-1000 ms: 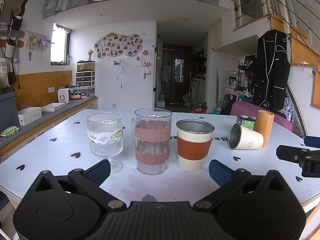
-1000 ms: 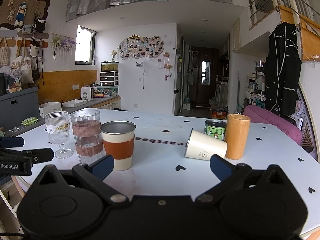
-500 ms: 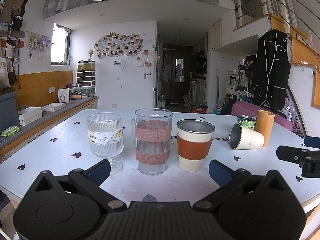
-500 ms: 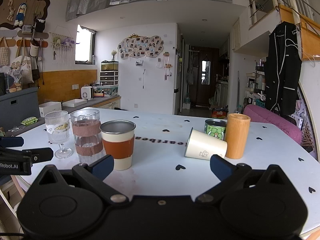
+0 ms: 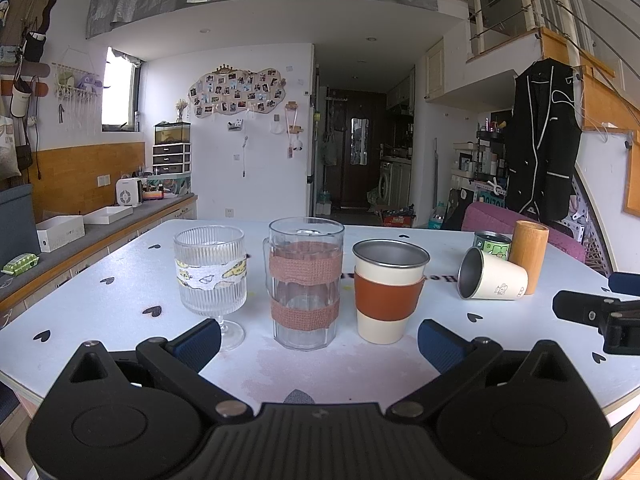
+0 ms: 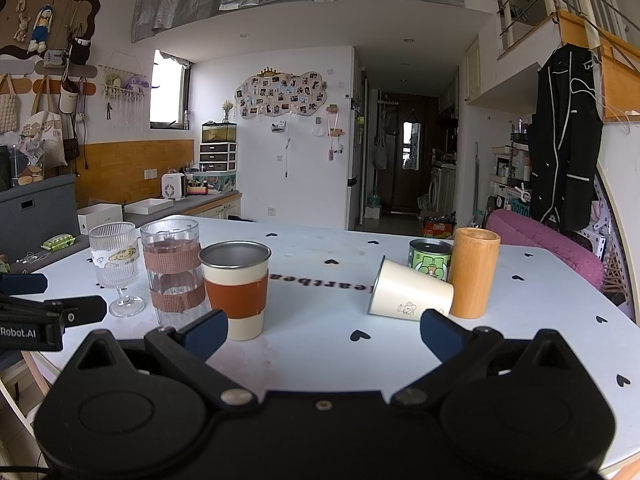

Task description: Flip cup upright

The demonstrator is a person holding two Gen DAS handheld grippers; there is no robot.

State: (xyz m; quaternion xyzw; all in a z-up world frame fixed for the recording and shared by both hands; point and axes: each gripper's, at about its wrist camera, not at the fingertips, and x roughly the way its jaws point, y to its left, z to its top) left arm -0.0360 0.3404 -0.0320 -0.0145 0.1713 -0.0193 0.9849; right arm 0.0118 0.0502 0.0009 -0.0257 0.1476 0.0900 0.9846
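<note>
Here, a cream cup (image 6: 412, 295) lies on its side on the white worktop (image 6: 320, 344), its steel-lined mouth (image 5: 469, 273) turned toward the left and its base touching a wooden tumbler (image 6: 474, 272) that stands upright. A green tin (image 6: 429, 259) stands just behind the two. Further left stands a row of three upright vessels: a steel cup with a brown sleeve (image 5: 388, 290), a clear glass mug with two burlap bands (image 5: 305, 282) and a ribbed stemmed glass (image 5: 211, 276). All look empty, as far as can be seen. The left hand-held gripper (image 5: 319, 340) hovers low before this row, its blue pads (image 5: 200, 342) wide apart, holding nothing. The right hand-held gripper (image 6: 323, 330) hovers near the lying cup, its jaws likewise spread and empty.
</note>
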